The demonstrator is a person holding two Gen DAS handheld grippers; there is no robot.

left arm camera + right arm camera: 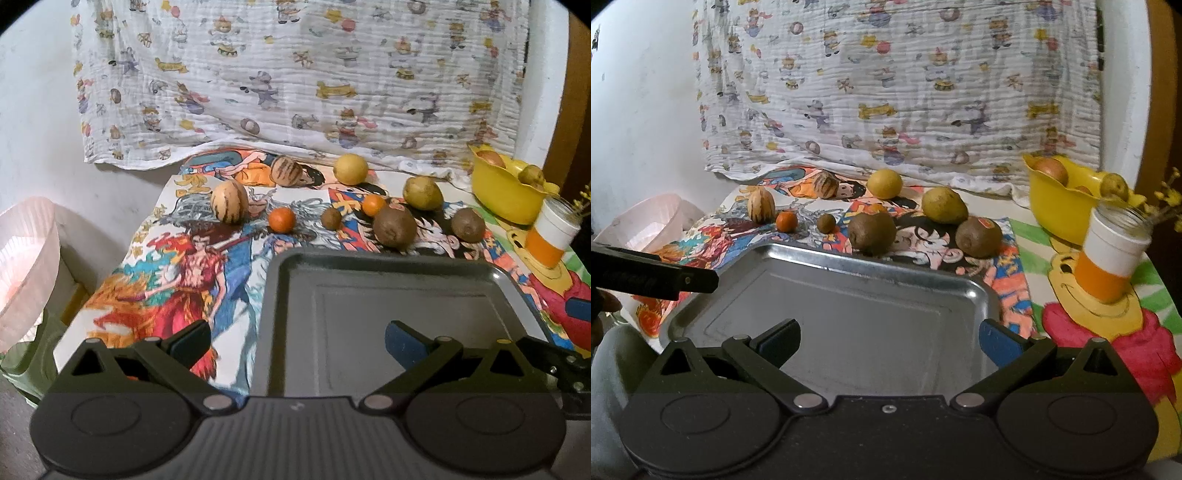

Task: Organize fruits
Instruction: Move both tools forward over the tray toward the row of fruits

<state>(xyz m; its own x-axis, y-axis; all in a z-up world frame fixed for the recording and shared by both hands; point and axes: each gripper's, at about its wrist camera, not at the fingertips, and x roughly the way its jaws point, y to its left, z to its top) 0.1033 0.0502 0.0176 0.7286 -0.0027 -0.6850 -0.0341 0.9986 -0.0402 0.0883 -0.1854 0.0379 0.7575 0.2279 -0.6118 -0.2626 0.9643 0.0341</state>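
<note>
You are at the start: both the left gripper [297, 341] and right gripper [890, 339] hover released and empty over the bare grey metal baking tray [827, 258], fruit lying beyond it, so next reach for the nearest brown fuzzy kiwi [871, 232].

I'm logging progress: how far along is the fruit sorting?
Nothing looks done: the metal tray is empty. Nothing is in hand either; the left gripper and right gripper are open over it. Left: every loose fruit, such as the kiwi and orange, still sits on the cloth.
</note>
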